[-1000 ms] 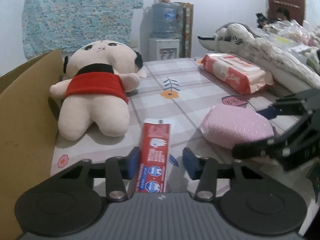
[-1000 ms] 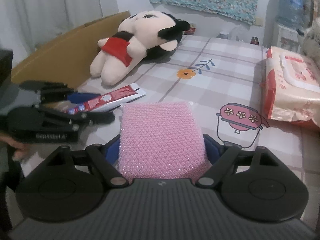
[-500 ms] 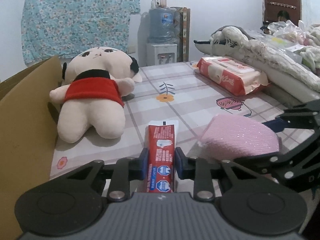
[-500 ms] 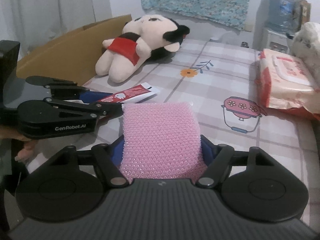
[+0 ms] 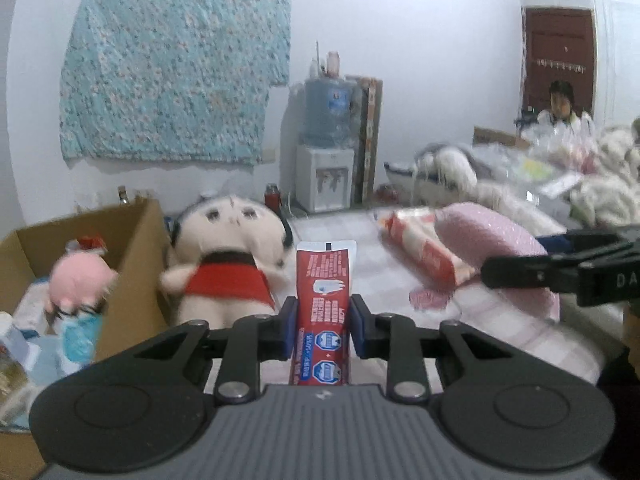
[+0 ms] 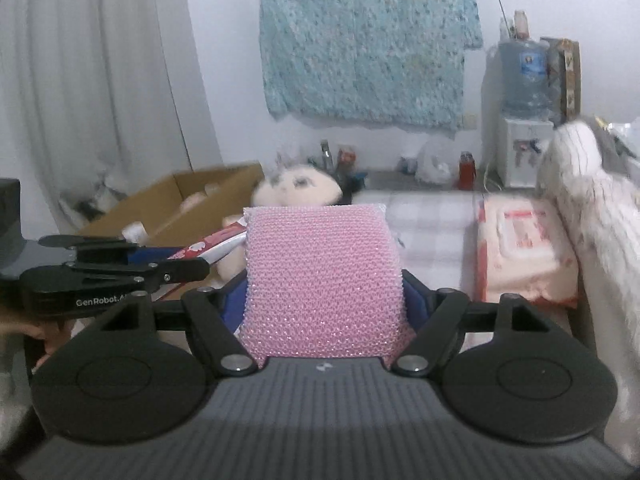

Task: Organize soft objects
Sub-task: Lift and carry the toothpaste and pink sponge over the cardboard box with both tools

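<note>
Two claws carry loads above the table: the left claw [image 5: 323,328] pinches a toothpaste tube [image 5: 325,312] lengthwise, the right claw [image 6: 323,304] clamps a pink sponge [image 6: 323,280]. Cardboard box [image 5: 132,248] lies to the left, nearer the left hand.

Setting: a lived-in room of a home. White walls; floral blue cloth [image 6: 368,44] hung on the wall, pale curtain [image 6: 100,80] at left. Water dispenser [image 5: 325,148] with bottle on top stands by the wall. Checked cartoon-print cover on the surface [image 6: 436,224]. Piled white bedding [image 5: 600,196] at right; brown door [image 5: 558,56] behind.
</note>
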### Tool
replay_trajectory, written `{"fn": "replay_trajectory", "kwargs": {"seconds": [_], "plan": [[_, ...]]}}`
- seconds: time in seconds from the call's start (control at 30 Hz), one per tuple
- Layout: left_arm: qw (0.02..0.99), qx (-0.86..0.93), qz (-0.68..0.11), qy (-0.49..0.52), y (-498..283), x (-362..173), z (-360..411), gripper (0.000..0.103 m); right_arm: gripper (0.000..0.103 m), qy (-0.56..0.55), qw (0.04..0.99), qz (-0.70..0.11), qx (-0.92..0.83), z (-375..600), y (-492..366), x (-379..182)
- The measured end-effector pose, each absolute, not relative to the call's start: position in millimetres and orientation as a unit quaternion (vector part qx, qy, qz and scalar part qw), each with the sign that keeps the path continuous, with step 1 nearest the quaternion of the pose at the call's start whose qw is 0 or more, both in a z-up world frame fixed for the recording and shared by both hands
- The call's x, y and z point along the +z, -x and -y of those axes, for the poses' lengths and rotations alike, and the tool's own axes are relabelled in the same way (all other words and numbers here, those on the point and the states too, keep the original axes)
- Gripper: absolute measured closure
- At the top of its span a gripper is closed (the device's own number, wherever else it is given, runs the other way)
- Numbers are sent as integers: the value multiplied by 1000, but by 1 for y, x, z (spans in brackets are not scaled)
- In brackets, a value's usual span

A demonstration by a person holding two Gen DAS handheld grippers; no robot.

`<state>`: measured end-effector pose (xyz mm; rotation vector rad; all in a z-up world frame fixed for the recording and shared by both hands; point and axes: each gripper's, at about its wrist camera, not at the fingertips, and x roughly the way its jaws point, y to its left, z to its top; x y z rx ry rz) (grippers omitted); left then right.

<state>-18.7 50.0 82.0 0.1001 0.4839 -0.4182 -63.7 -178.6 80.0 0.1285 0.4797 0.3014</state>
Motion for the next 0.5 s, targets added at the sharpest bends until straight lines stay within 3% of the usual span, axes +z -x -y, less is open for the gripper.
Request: {"fn": "replay_trajectory", "kwargs": {"seconds": [0.3, 0.5], "plan": [[967, -142, -206, -47, 40, 175, -138, 75, 28, -38, 955, -207, 207, 126, 46, 135], [972, -59, -219, -58, 44, 198, -213, 75, 27, -2, 940, -218, 263, 59, 5, 154]]}}
